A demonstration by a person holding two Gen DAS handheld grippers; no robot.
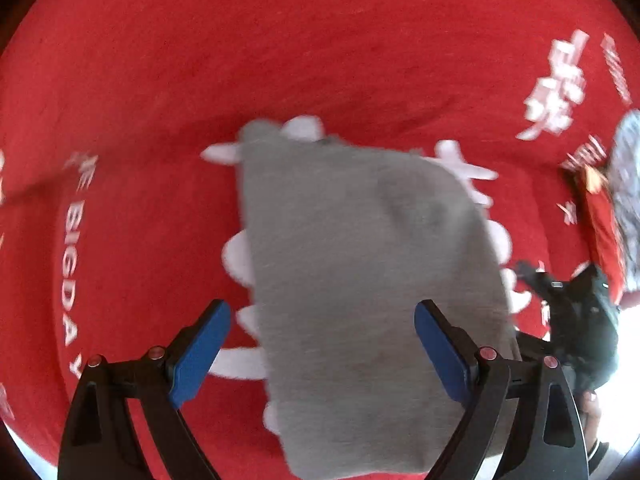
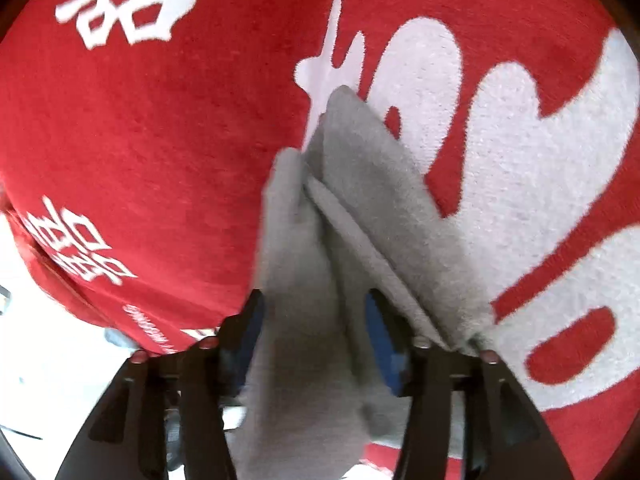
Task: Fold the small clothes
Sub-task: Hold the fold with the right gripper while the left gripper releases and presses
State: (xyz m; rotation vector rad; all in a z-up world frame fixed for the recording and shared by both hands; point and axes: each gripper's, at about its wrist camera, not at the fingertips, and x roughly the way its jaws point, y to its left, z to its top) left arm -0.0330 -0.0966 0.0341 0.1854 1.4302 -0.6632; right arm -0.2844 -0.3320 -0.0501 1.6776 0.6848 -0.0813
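cloth: my grey garment (image 1: 360, 280) lies on red mat (image 1: 160, 80)
left gripper (image 1: 322, 354): jaws apart, above garment
right gripper (image 2: 314, 340): clamped on garment's bunched folds (image 2: 304, 280)

Left wrist cam looks down from a moderate height over the red mat (image 1: 280, 60) — grey cloth (image 1: 360, 260) central. Right wrist cam sits much closer, angled down the same cloth (image 2: 312, 280). Both share cloth and mat (image 2: 160, 140) — frames blurred, probably motion.
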